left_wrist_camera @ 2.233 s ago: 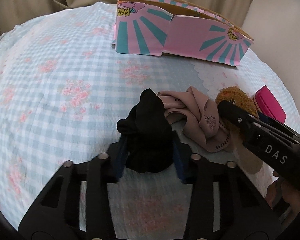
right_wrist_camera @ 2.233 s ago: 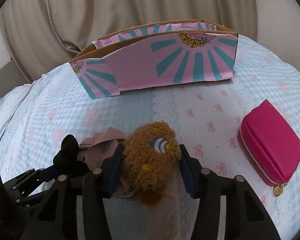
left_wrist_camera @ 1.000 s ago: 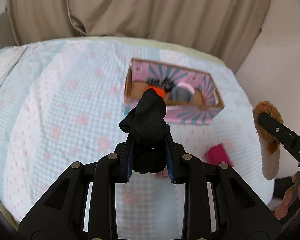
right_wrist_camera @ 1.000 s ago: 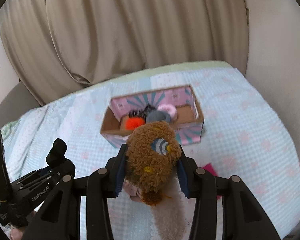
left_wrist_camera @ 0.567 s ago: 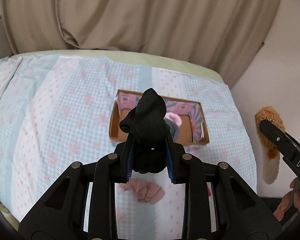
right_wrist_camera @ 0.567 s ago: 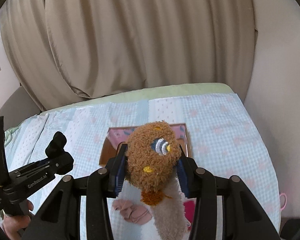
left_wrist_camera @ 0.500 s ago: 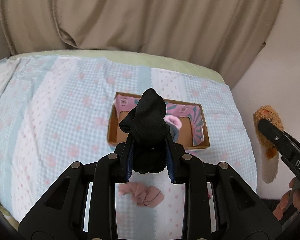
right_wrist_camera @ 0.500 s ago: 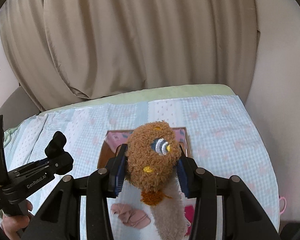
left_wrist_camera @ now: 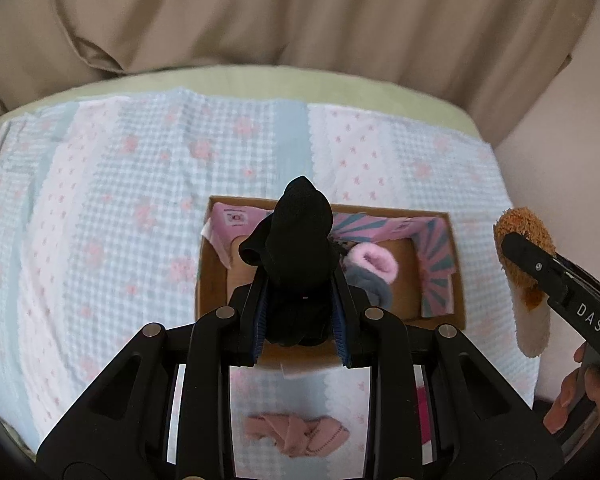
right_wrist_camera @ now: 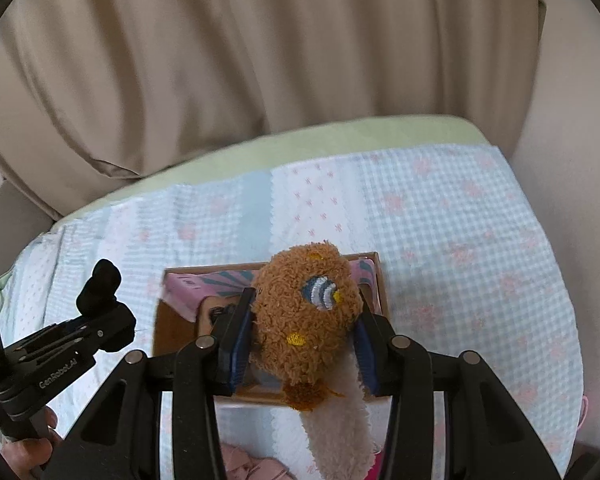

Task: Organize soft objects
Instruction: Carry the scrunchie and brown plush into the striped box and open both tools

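One black sock [left_wrist_camera: 296, 256] sits clamped in the left gripper [left_wrist_camera: 300, 316], and one fuzzy brown sock [right_wrist_camera: 306, 320] with a cream cuff is pinched in the right gripper [right_wrist_camera: 300, 348], both held above a single open cardboard box [left_wrist_camera: 210, 280] on a checked blue bedspread [left_wrist_camera: 100, 220]. Inside the box lie at least two soft items, one pink [left_wrist_camera: 374, 260] and one grey [left_wrist_camera: 370, 286]. One dusty-pink garment [left_wrist_camera: 296, 436] lies on the bedspread in front of the box. One beige curtain [right_wrist_camera: 260, 60] hangs behind.
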Action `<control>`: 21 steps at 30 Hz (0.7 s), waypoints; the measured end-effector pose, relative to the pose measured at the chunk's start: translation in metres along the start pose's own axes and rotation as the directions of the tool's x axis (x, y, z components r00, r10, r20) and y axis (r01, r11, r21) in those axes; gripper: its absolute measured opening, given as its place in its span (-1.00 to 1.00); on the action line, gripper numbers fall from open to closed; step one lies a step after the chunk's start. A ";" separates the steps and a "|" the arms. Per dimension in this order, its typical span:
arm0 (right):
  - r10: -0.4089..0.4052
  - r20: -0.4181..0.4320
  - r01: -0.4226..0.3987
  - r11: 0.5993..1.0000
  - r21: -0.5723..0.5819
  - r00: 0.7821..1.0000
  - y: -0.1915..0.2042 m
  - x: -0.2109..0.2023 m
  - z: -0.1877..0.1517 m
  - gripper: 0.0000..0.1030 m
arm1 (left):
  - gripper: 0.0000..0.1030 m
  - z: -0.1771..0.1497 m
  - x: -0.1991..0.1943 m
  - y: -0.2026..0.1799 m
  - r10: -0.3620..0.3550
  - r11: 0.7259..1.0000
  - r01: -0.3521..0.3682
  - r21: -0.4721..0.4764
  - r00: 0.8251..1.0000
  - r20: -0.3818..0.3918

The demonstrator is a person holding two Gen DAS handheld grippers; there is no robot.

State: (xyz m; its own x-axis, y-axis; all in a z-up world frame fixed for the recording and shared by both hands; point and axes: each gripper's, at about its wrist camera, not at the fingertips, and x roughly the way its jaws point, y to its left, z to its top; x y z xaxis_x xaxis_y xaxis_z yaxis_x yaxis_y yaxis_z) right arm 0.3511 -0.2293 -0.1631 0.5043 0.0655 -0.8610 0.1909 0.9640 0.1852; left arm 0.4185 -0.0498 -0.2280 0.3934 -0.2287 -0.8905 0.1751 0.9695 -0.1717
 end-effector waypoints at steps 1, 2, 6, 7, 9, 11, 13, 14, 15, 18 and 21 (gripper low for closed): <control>-0.004 -0.016 0.004 1.000 0.005 1.000 -0.003 0.010 0.001 -0.20 | -0.53 0.002 0.010 0.001 0.001 1.000 -0.001 0.001 1.000 -0.014; -0.009 -0.033 0.009 1.000 0.008 0.999 -0.005 0.021 0.003 -0.20 | -0.53 0.004 0.021 0.002 0.003 1.000 -0.003 0.004 1.000 -0.030; -0.023 -0.097 0.024 1.000 0.011 0.995 -0.011 0.057 0.004 -0.20 | -0.53 0.010 0.064 0.004 0.021 1.000 -0.020 0.017 0.996 -0.088; -0.026 -0.111 0.027 1.000 0.011 0.993 -0.013 0.065 0.003 -0.20 | -0.53 0.009 0.073 0.005 0.025 1.000 -0.024 0.019 0.995 -0.101; -0.028 -0.137 0.031 0.999 0.013 0.990 -0.015 0.080 0.003 -0.20 | -0.53 0.009 0.088 0.006 0.030 0.999 -0.028 0.019 0.992 -0.126; -0.032 -0.163 0.035 0.999 0.014 0.986 -0.018 0.094 0.003 -0.20 | -0.53 0.010 0.104 0.007 0.039 0.999 -0.036 0.022 0.987 -0.158; -0.034 -0.186 0.038 0.999 0.015 0.982 -0.020 0.107 0.002 -0.20 | -0.53 0.009 0.120 0.007 0.057 0.998 -0.052 0.032 0.979 -0.194; -0.034 -0.199 0.038 0.999 0.015 0.979 -0.021 0.113 0.001 -0.20 | -0.53 0.008 0.127 0.007 0.065 0.998 -0.058 0.038 0.974 -0.215; -0.034 -0.210 0.038 0.999 0.017 0.977 -0.022 0.118 0.001 -0.20 | -0.53 0.007 0.133 0.006 0.069 0.997 -0.060 0.045 0.971 -0.229; -0.025 -0.236 0.032 0.999 0.029 0.971 -0.025 0.130 0.000 -0.20 | -0.53 0.005 0.143 0.004 0.087 0.994 -0.070 0.078 0.966 -0.242; -0.021 -0.260 0.034 0.998 0.046 0.965 -0.028 0.140 0.001 -0.20 | -0.53 0.006 0.149 0.003 0.084 0.994 -0.064 0.088 0.965 -0.248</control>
State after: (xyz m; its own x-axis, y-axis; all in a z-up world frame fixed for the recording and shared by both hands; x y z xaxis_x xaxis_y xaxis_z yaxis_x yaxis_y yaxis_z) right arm 0.4170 -0.2472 -0.2885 0.2642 0.1099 -0.9582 0.2463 0.9529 0.1772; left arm 0.4829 -0.0818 -0.3581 0.1704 -0.1175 -0.9784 0.2286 0.9705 -0.0767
